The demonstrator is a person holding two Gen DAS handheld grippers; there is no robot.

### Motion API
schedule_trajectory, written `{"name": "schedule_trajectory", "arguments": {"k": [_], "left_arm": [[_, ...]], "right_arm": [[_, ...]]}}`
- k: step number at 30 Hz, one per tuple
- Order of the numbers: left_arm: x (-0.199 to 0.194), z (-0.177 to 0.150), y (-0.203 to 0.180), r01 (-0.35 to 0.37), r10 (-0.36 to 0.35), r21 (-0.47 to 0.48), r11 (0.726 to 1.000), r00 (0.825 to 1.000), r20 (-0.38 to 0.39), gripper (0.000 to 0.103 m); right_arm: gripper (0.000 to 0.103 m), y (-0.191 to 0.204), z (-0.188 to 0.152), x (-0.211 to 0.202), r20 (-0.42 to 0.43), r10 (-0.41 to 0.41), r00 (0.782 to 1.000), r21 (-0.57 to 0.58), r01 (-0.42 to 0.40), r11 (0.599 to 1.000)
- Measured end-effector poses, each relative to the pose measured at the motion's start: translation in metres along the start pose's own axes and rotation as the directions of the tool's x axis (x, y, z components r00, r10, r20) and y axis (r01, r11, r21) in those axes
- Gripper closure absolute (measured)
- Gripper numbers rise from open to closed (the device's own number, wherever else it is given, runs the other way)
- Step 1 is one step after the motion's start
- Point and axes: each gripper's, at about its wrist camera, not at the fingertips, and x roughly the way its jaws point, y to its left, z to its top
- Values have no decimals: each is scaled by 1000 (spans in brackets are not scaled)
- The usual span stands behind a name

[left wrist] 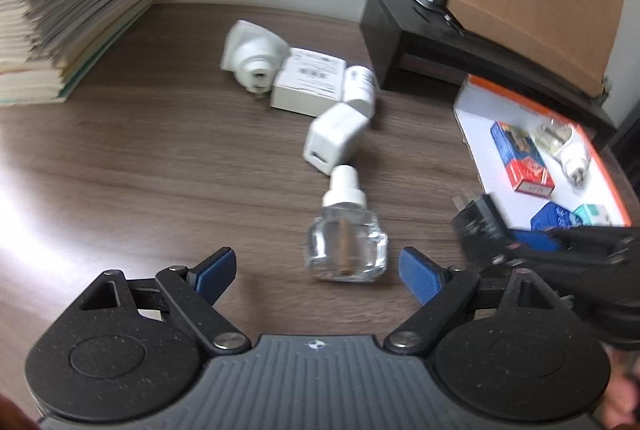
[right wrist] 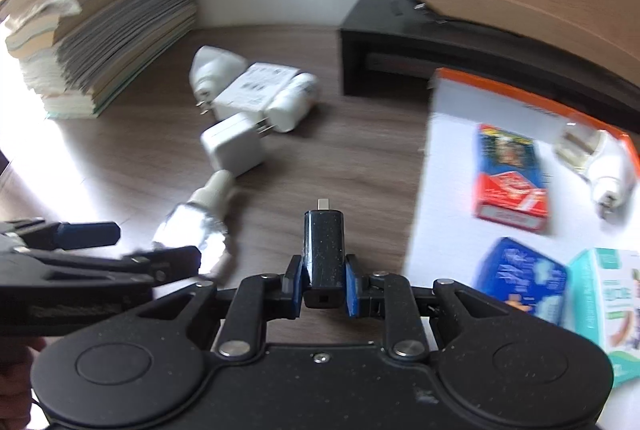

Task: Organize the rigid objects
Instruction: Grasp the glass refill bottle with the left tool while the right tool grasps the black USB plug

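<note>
Right wrist view: right claw point(right wrist: 323, 284) clenched on black charger point(right wrist: 323, 250); left claw point(left wrist: 316, 272) released.

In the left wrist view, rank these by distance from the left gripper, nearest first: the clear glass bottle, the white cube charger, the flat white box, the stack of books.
1. Clear glass bottle: between the open left gripper fingers, untouched.
2. White cube charger: just beyond the bottle's cap.
3. Flat white box: farther back, mid-table.
4. Stack of books: far left, against the wall.
</note>
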Motion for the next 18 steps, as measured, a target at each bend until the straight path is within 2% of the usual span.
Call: {"name": "schedule_trajectory", "arguments": {"k": [1, 3, 4, 7, 13, 18], "left_arm": [[4, 0, -4, -8, 8, 11, 1000, 1000, -2, 18], [11, 1, -10, -7, 7, 22, 1000, 1000, -6, 30], [14, 1, -13, -9, 9, 29, 1000, 1000, -3, 30], [15, 1, -19, -24, 23, 55, 998, 1000, 16, 52], [8, -4, -27, -16, 15, 33, 999, 1000, 23, 54], [-9, -5, -43, 6, -8, 41, 999, 998, 63, 54]], "right_arm": [[77, -5, 0, -4, 4, -3, 1000, 9, 3, 1000], [77, -13, 0, -10, 12, -8, 1000, 20, 7, 1000], [77, -16, -1, -13, 15, -8, 1000, 22, 7, 1000], [77, -26, -3, -19, 24, -14, 1000, 42, 13, 999], [77, -38, -6, -31, 43, -18, 999, 65, 15, 998], [77, -47, -7, -44, 68, -16, 998, 78, 11, 997]]}}
